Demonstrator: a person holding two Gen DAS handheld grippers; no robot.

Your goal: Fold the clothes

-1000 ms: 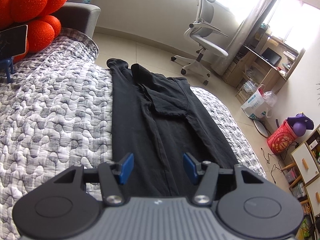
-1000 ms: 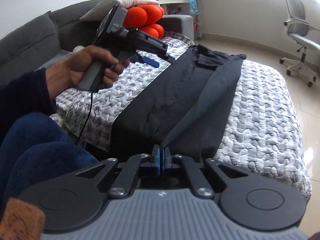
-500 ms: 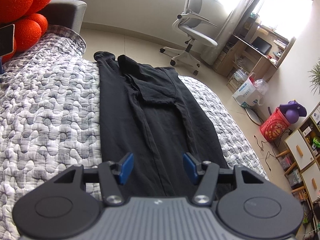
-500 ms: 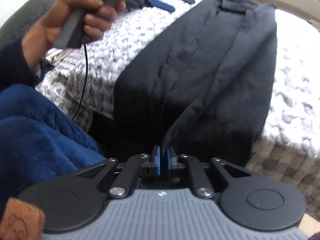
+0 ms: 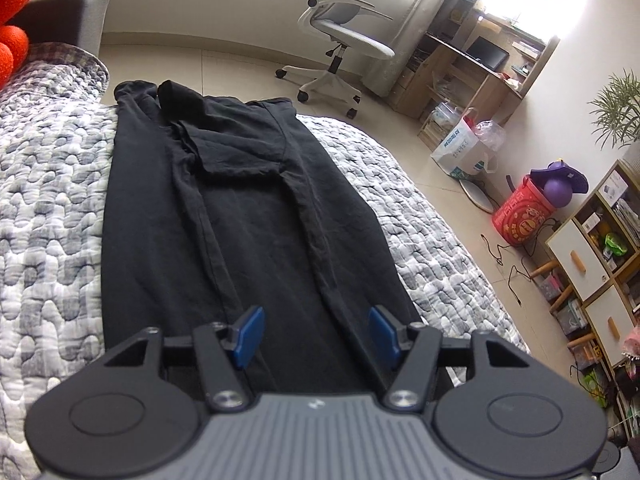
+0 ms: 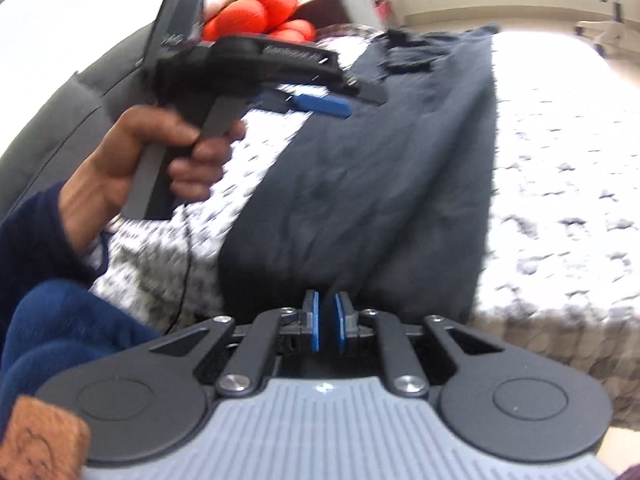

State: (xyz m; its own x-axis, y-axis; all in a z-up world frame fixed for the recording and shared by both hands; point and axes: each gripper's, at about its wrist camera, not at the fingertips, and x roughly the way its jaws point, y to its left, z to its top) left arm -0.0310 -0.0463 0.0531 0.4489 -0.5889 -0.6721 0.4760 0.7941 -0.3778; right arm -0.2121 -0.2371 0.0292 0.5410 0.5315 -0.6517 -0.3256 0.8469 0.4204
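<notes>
Motion blur is smearing the right wrist view; the black garment's point(image 6: 360, 184) near hem is hiding behind the right tongs point(image 6: 328, 326), contact impossible to judge.

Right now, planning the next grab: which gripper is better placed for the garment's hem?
Probably left: the left gripper hangs wide open over the near end of the black garment; the right gripper is barely parted.

Both wrist views (close) share black garment point(image 5: 248, 216).

Below me a bed's grey-and-white quilt point(image 5: 52, 216) carries black trousers point(image 5: 248, 216) laid lengthwise, legs towards my jaws.
</notes>
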